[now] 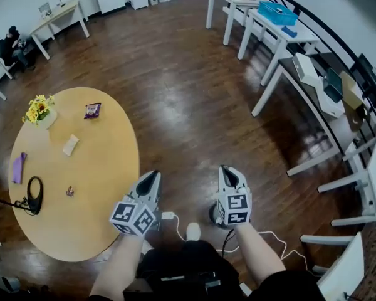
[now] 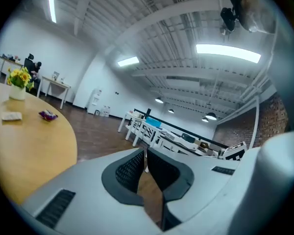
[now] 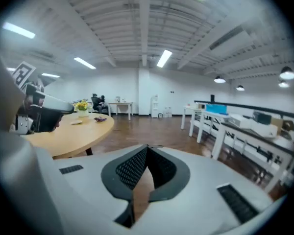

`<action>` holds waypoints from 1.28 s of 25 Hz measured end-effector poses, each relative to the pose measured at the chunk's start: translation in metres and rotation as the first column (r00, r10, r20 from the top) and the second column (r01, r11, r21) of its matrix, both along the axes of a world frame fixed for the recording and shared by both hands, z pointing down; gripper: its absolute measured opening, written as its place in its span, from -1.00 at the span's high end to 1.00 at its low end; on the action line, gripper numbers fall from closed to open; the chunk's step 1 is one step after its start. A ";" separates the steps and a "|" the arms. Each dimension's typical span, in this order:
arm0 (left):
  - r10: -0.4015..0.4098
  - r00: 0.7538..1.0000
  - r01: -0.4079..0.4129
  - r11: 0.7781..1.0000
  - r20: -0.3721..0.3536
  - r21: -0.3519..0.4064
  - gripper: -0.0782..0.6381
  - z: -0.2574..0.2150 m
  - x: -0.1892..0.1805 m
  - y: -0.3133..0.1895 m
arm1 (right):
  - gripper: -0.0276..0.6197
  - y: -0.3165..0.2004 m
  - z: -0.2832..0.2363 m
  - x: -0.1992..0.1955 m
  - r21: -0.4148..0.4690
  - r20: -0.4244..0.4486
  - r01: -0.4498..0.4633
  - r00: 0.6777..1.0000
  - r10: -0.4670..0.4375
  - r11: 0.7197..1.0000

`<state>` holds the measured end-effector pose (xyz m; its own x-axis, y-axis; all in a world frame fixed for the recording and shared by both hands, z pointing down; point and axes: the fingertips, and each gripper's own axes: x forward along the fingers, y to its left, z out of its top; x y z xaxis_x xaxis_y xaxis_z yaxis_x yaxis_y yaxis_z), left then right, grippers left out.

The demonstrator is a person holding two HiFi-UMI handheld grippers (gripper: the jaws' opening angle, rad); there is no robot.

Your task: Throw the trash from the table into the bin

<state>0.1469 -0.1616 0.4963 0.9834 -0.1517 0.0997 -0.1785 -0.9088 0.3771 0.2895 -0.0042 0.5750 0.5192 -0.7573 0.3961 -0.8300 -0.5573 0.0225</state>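
The round yellow table [image 1: 106,187] stands at the left. On it lie a purple snack wrapper [image 1: 92,110], a white crumpled wrapper [image 1: 70,145] and a small candy [image 1: 69,191]. The left gripper view shows the same purple wrapper [image 2: 48,115] and white wrapper [image 2: 12,116]. My left gripper [image 1: 152,175] hangs just off the table's right edge, its jaws [image 2: 146,153] all but touching with nothing between them. My right gripper [image 1: 227,169] is over the wooden floor, shut and empty [image 3: 147,148]. No bin shows clearly in any view.
A vase of yellow flowers [image 1: 39,110], a purple cloth [image 1: 18,167] and a black looped cable [image 1: 32,196] also sit on the table. White desks [image 1: 282,42] with a blue tray [image 1: 277,12] line the right side. A person sits far left [image 1: 12,42]. White cables [image 1: 175,221] trail on the floor.
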 end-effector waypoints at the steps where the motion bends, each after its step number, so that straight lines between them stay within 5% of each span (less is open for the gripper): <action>1: -0.032 0.999 0.032 0.999 -0.012 0.018 0.73 -0.009 -0.019 -0.016 | 0.91 -0.025 -0.014 -0.012 0.008 -0.039 0.048 0.998 -0.048 0.999; 5: -0.181 0.982 0.186 0.979 -0.063 0.088 0.77 -0.045 -0.096 -0.080 | 0.91 -0.122 -0.063 -0.058 0.091 -0.115 0.212 0.973 -0.202 0.973; 8: -0.320 0.942 0.331 0.935 -0.098 0.125 0.78 -0.069 -0.172 -0.122 | 0.91 -0.187 -0.094 -0.110 0.128 -0.161 0.345 0.932 -0.324 0.930; 13: -0.522 0.842 0.537 0.832 -0.133 0.136 0.78 -0.078 -0.286 -0.171 | 0.91 -0.274 -0.114 -0.199 0.121 -0.220 0.535 0.836 -0.503 0.836; 18: -0.671 0.718 0.695 0.706 -0.185 0.137 0.78 -0.083 -0.367 -0.186 | 0.91 -0.328 -0.116 -0.271 0.151 -0.191 0.677 0.735 -0.650 0.721; 25: -0.785 0.584 0.812 0.561 -0.208 0.162 0.78 -0.089 -0.492 -0.171 | 0.91 -0.355 -0.118 -0.402 0.171 -0.186 0.802 0.596 -0.781 0.572; 28: -0.795 0.570 0.821 0.547 -0.209 0.162 0.78 -0.087 -0.513 -0.167 | 0.91 -0.359 -0.117 -0.427 0.171 -0.188 0.822 0.568 -0.801 0.543; 32: -0.764 0.612 0.791 0.585 -0.204 0.179 0.78 -0.089 -0.514 -0.165 | 0.91 -0.359 -0.114 -0.437 0.154 -0.190 0.826 0.563 -0.804 0.542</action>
<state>-0.3670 -0.3267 0.4073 0.4798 -0.8674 -0.1319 -0.8346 -0.4976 0.2364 -0.1476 -0.3632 0.4608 -0.3411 -0.9247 0.1692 -0.9284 0.3596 0.0937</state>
